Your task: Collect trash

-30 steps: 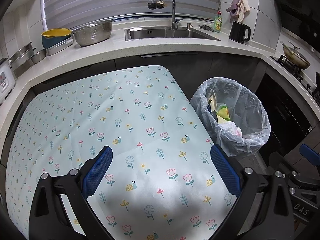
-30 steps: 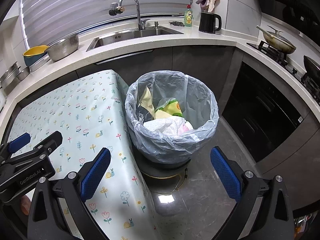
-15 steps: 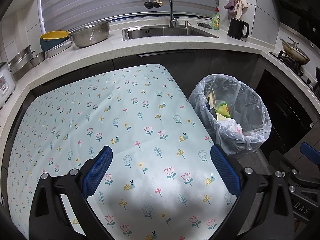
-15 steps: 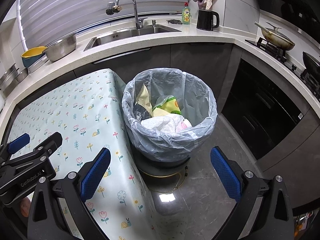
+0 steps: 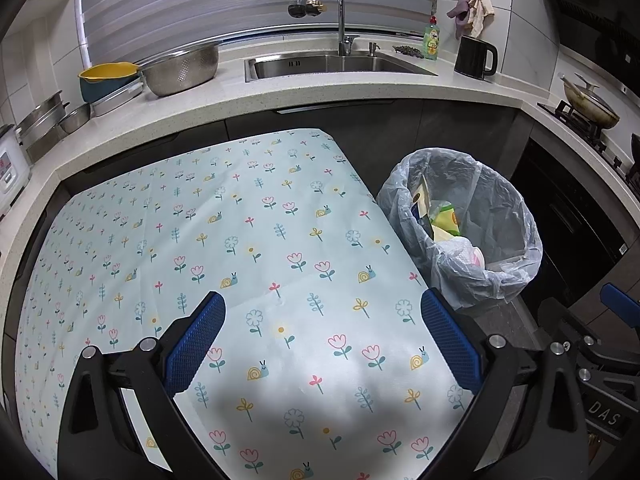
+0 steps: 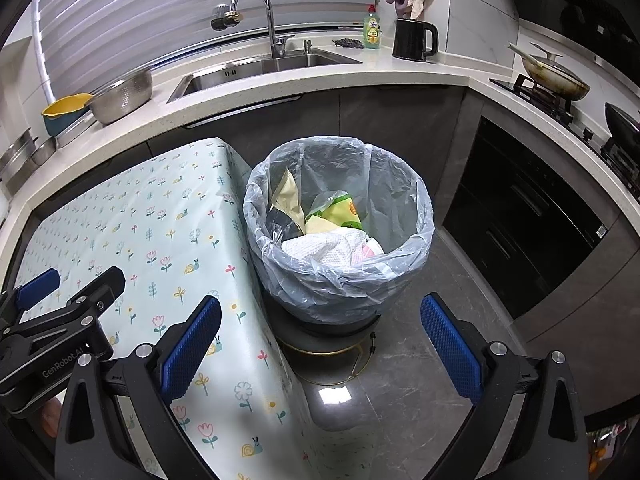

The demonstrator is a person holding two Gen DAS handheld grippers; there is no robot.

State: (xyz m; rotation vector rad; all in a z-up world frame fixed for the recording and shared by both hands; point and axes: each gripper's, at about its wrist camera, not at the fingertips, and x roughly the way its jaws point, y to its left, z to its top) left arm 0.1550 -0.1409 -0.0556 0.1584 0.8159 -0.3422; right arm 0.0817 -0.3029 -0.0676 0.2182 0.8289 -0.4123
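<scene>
Left wrist view: left claw (image 5: 322, 344) gapes wide, empty, over the flowered table (image 5: 240, 240). Right claw (image 6: 320, 348) also wide, empty, above the lined bin (image 6: 420, 216) holding the trash (image 6: 324, 248), just right of the table.

- The left wrist view looks forward and down between the fingers of the left gripper (image 5: 322, 344), set high above the flowered table (image 5: 248, 240), facing the counter and sink (image 5: 336, 65) far ahead.
- Ahead and to its right stands the lined trash bin (image 5: 500, 280); at its far right edge the right gripper's frame pokes in.
- The right wrist view looks down along the right gripper (image 6: 320, 348), nearer the floor side, with the trash bin (image 6: 340, 280) straight ahead and close.
- Both views share the bin, the table's right edge, the sink (image 6: 264, 65) and the black kettle (image 6: 412, 40).
- The left gripper (image 6: 68, 292) shows at this view's left edge.
</scene>
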